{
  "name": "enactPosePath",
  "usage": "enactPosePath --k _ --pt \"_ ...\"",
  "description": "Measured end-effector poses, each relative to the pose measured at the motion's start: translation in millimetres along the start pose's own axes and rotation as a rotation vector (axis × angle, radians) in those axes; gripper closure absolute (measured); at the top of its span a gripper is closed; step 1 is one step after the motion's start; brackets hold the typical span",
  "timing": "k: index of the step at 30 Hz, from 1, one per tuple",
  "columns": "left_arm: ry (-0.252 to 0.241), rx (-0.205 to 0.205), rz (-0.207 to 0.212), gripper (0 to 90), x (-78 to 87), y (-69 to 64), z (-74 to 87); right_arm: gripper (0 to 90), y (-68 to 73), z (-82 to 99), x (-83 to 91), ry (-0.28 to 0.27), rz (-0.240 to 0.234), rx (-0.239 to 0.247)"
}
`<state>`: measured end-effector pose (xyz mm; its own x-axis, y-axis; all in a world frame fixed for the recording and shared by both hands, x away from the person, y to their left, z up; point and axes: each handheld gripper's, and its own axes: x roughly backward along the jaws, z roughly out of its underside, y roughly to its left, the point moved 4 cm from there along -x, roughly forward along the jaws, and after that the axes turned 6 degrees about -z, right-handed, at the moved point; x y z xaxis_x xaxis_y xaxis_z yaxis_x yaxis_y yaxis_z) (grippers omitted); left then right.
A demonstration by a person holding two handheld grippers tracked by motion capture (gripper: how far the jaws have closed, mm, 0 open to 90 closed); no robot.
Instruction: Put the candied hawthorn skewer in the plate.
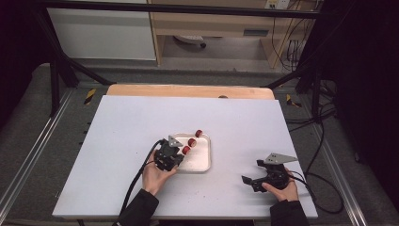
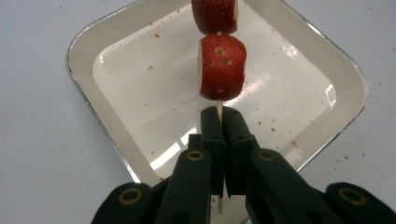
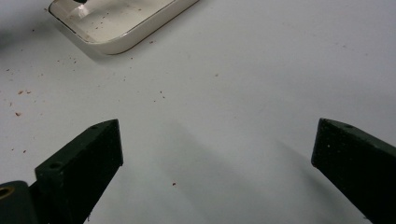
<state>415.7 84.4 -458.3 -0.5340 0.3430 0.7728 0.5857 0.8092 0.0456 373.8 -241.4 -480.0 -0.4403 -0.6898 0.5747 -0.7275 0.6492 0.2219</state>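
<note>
A thin wooden skewer (image 2: 219, 110) carries red strawberry pieces (image 2: 222, 66); three pieces (image 1: 192, 141) show in the high view, strung in a line above the white tray (image 1: 203, 162). My left gripper (image 1: 175, 151) is shut on the skewer's bare end, and in the left gripper view its jaws (image 2: 220, 122) pinch the stick just below the lowest piece, over the tray (image 2: 116, 112). My right gripper (image 1: 250, 178) rests low near the table's front right, jaws wide apart (image 3: 217, 149) with nothing between them.
The white table (image 1: 122, 141) is speckled with small red crumbs (image 3: 18, 93) around the tray (image 3: 121, 42). Black cables (image 1: 136, 181) trail from both grippers toward the front edge. A wooden board edge (image 1: 188, 90) runs along the table's far side.
</note>
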Motion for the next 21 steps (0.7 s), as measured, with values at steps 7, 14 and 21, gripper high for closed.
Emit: enactPosePath --k 7,14,21 --pt "0.061 -0.016 -0.025 88.2 -5.3 -1.1 4.1 2.7 0.5 0.6 -1.0 0.002 -0.001 -0.004" --pt "0.059 -0.017 -0.036 87.7 -6.0 -3.0 3.7 2.7 0.6 0.5 -0.8 0.0 -0.002 -0.005" --pt "0.024 -0.023 -0.03 79.6 0.2 -0.8 2.1 2.7 0.4 0.4 -0.9 -0.001 0.002 -0.006"
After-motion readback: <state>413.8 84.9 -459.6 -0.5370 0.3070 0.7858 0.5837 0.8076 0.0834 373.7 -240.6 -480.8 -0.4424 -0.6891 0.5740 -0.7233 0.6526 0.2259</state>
